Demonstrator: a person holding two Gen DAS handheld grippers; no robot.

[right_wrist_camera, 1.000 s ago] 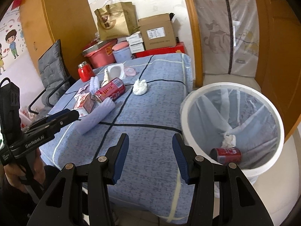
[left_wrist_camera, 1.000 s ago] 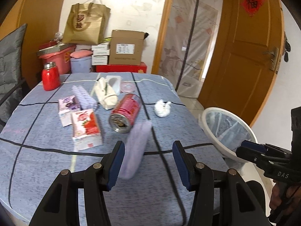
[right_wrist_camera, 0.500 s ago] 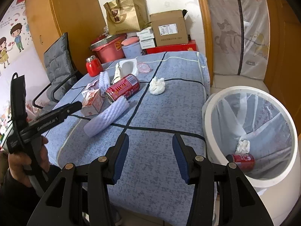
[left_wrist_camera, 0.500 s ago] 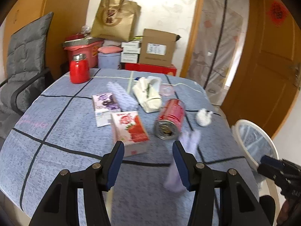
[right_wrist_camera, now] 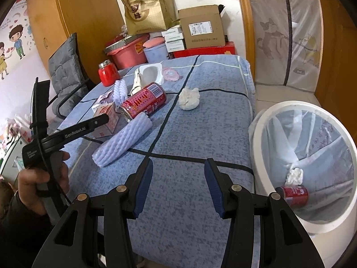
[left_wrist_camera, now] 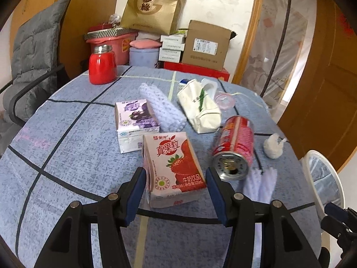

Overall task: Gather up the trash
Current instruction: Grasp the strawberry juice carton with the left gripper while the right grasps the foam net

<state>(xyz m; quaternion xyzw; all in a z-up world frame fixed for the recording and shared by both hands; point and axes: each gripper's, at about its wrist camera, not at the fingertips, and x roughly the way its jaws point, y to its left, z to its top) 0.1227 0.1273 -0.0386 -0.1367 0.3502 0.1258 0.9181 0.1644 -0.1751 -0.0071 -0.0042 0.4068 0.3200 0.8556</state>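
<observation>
We held our left gripper (left_wrist_camera: 175,193) spread around the strawberry milk carton (left_wrist_camera: 173,167), ready to pinch it, while our right gripper (right_wrist_camera: 178,188) waited spread and empty beside the bin (right_wrist_camera: 263,134).

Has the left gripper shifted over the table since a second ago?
Yes. The left gripper has swung from the purple foam sleeve toward the strawberry milk carton, which now lies between its open jaws.

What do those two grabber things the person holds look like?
Both are black plastic. Left gripper and right gripper each have two angled arms with silver rivets and dark blue ribbed pads. The left one's side reads GenRobot.AI in white, and a dark sleeve covers the wrist.
</observation>
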